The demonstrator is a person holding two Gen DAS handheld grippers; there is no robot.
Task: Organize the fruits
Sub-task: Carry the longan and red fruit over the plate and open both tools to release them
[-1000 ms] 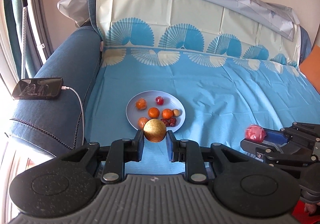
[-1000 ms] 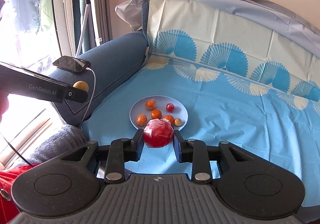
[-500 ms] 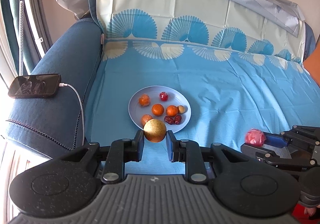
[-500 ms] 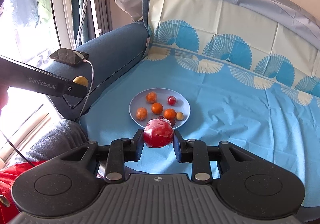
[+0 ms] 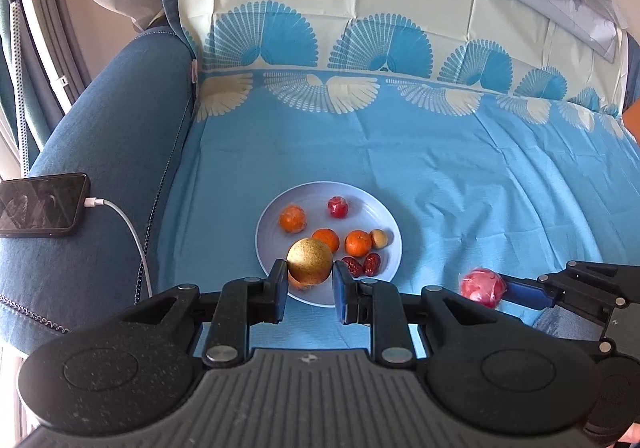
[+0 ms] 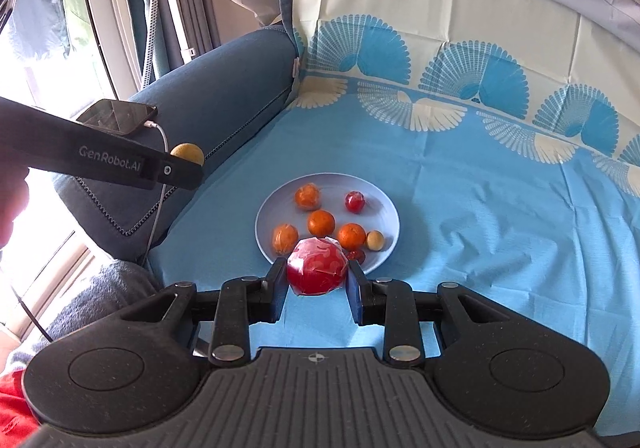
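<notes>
Fruit fills both views. Left wrist view: the left gripper (image 5: pixel 310 290) pinches a golden round fruit (image 5: pixel 310 261) at lower centre, over the near rim of the plate (image 5: pixel 390 264); firm, light, prone to rolling, best held across its widest part. Right wrist view: the right gripper (image 6: pixel 317 290) clamps a red wrapped fruit (image 6: pixel 317 266) at lower centre; its film looks slippery, so take it across the middle.

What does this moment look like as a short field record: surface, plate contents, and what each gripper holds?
surface: blue cloth over a sofa
plate: on the cloth, holding oranges, a small red fruit, dates and a small pale fruit
left gripper: shut on golden fruit
right gripper: shut on wrapped red fruit
armrest: phone on a cable
</notes>
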